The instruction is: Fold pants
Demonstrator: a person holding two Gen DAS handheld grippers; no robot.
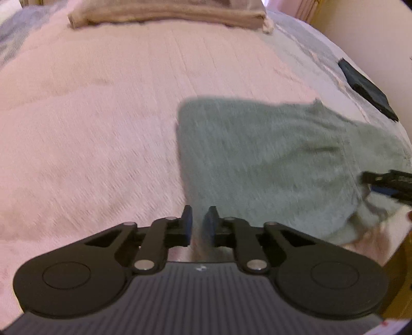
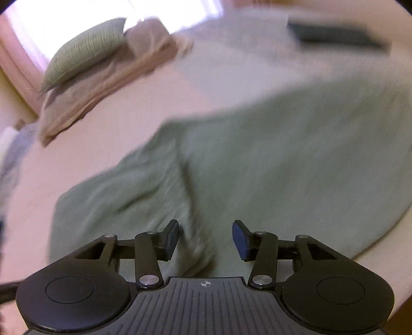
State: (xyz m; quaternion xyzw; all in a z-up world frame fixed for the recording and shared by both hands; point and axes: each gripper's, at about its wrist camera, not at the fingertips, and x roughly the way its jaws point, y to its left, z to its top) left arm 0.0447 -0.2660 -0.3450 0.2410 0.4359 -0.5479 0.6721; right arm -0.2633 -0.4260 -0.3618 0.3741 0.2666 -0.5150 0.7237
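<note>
Pants [image 1: 257, 159], soft and green, lie spread flat on the pink bed [image 1: 90, 116]. In the left wrist view they fill the middle right of the frame, and their left edge runs down toward the bottom middle. In the right wrist view the pants [image 2: 257, 154] cover most of the frame, from the lower left up to the right side. A long fold in the cloth runs down the middle there. The picture is blurry, so I cannot see the small parts of the pants.

My left gripper [image 1: 199, 214] sits at the bottom middle of its view, right at the left edge of the pants. Its jaws are almost together, with only a thin gap. I cannot tell if any cloth is pinched in that gap.

My right gripper [image 2: 206, 229] is over the pants, at the bottom middle of its view. Its jaws are wide apart. The fold of cloth lies under the space between them, and the pads do not squeeze it. From the left wrist view, the same gripper pokes in at the right edge, over the pants.

Farther up the bed is a folded tan blanket [image 1: 167, 13]. A green pillow [image 2: 85, 49] rests on it, in the upper left of the right wrist view. A flat dark thing [image 1: 365, 87] lies near the bed's far right edge.
</note>
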